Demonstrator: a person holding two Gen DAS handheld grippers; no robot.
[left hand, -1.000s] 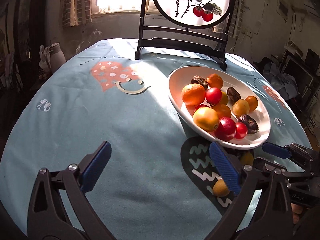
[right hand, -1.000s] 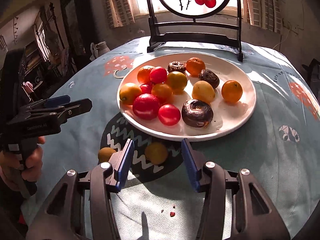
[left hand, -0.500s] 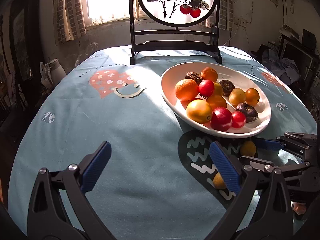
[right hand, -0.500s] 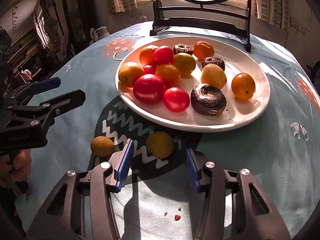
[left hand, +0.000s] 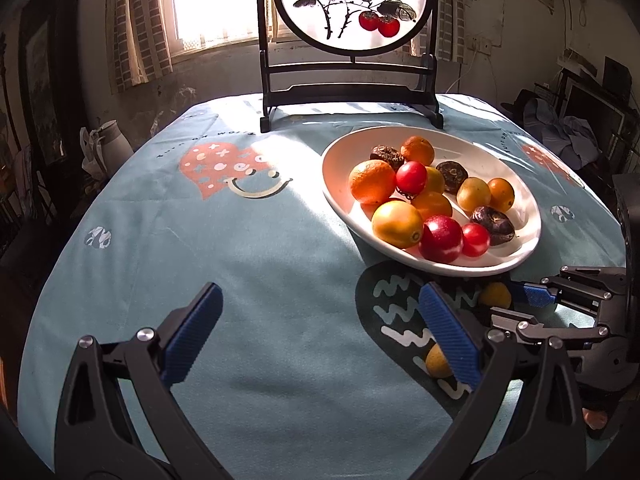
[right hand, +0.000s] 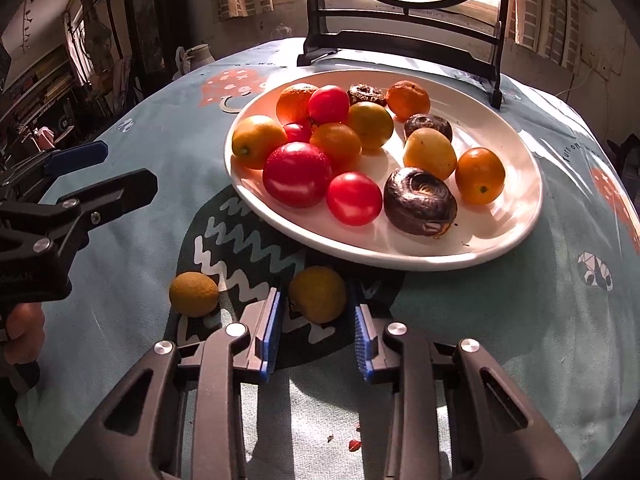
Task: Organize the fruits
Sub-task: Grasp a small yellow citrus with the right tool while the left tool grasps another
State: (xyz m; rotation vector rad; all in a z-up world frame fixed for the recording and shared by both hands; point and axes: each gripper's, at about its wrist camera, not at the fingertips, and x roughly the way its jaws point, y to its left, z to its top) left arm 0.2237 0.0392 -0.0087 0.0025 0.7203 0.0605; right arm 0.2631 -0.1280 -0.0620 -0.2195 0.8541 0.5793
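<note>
- We see a table (left hand: 240,264) under a light blue cloth (right hand: 500,320) printed with a red heart, a smile curve and a dark patch with wavy lines.
- A white oval plate (right hand: 516,216) lies on the cloth, heaped with fruit.
- A dark wooden stand (left hand: 352,92) holding a round painted panel sits at the far edge, behind the plate.
- Two small yellow fruits lie on the dark patch: the nearer fruit (right hand: 318,294) just beside the plate rim, the other fruit (right hand: 194,294) further left, apart from it.
- Red crumbs (right hand: 354,445) lie on the cloth near us.

Cluttered home, curtained window (left hand: 208,4), tablecloth-covered table (left hand: 240,240), painted screen (left hand: 352,4)
</note>
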